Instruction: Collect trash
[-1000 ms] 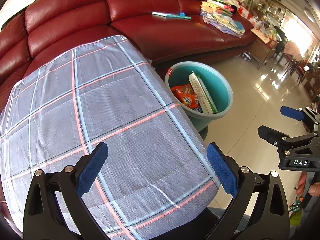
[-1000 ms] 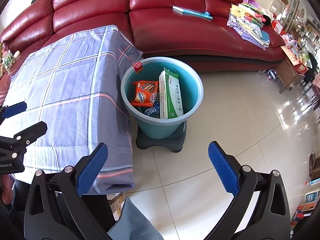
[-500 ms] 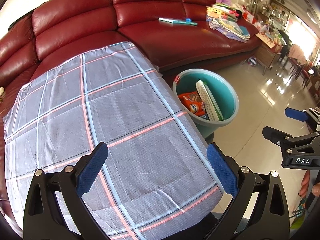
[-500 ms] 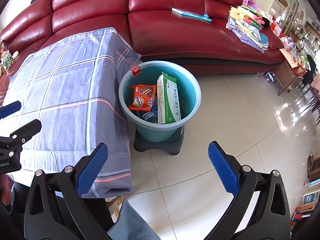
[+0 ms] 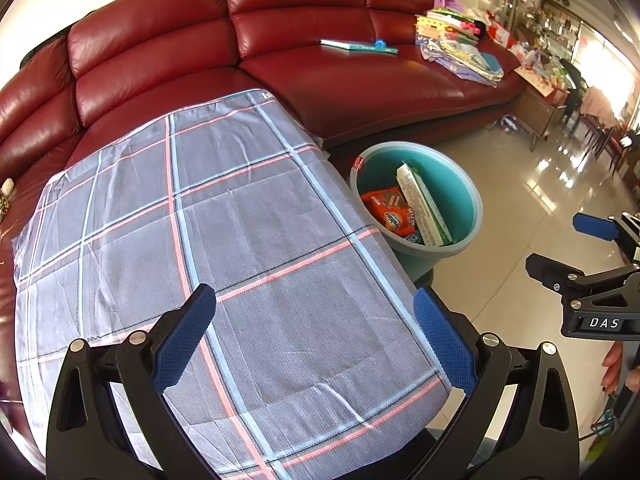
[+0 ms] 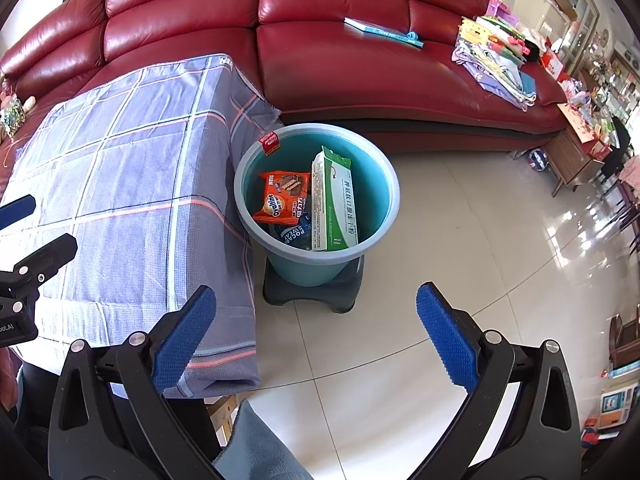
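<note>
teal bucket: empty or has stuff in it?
Has stuff. The round teal plastic bucket holds an orange snack packet and a white-green carton, upright.

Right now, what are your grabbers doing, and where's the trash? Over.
Left gripper open, empty, over the checked cloth. Right gripper open, empty. Trash in the teal bucket: orange wrapper, green-white box. Nothing blocking.

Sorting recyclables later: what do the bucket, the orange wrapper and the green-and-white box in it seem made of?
Bucket: likely moulded plastic, smooth teal walls with a rolled, paler rim. Orange wrapper: seemingly glossy plastic film, creased and shiny. Green-and-white box: probably printed cardboard, with flat faces and sharp folded edges.
</note>
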Available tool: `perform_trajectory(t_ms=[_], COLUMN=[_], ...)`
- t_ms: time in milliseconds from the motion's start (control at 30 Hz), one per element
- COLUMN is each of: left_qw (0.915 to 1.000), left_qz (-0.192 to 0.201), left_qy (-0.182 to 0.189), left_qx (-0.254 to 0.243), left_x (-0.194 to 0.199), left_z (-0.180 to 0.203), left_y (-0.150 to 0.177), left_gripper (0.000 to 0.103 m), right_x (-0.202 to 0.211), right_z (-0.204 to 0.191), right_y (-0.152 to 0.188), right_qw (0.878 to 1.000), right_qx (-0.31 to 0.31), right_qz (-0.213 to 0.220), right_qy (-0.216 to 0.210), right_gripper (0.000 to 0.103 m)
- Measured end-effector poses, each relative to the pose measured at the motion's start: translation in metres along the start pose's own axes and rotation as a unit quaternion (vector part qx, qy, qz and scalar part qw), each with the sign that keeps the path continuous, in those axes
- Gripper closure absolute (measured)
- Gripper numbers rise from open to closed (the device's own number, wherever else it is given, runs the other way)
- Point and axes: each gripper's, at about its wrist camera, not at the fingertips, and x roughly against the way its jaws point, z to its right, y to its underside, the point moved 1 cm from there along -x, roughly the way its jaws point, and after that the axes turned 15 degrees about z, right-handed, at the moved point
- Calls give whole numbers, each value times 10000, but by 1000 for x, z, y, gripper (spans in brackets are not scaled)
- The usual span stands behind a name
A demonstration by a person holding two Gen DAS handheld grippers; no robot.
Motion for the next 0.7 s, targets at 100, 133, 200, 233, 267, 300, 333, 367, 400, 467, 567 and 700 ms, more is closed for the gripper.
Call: perform_trajectory(t_ms=[100,133,200,233,267,300,333,367,400,467,567,700], left_qw=[10000,10000,10000,10000,10000,10000,10000,9999,9999,10000,9999,9999], left_qz=[8,3,1,5,7,8,12,17,19,-9,-18,-94], left_qy=[-19,-24,-30,-43,-54,-59,-65,-82,-102,-77,-99,-71], left_qx=[7,7,2,-11,-24,-31,-42,-58,-60,-36,14,65], left_x=[0,0,0,0,-1,-1,-1,-1,-2,-2,-3,-6], left_z=[-1,0,0,0,0,0,1,1,1,1,-1,-2], left_y=[0,0,-1,-1,-1,0,0,0,-1,-1,0,2], left_gripper=[4,4,4,4,4,4,4,4,4,4,4,4], right_x=[-1,-2,-2,-3,-3,-3,-3,-3,-4,-4,-4,-4], right_z=[0,0,0,0,0,1,1,1,1,1,2,2], right_y=[0,0,0,-1,-1,-1,-1,-2,-2,-3,-3,-3], right_qw=[10000,10000,10000,10000,10000,10000,10000,10000,10000,10000,10000,9999], right_qx=[26,30,24,23,19,17,23,33,45,68,80,99], right_qz=[-4,-3,1,4,8,13,15,13,11,13,26,29], right_qy=[0,1,-4,-2,-6,-10,-8,-2,3,8,16,25], right_gripper=[7,7,7,7,7,7,7,7,7,7,7,7])
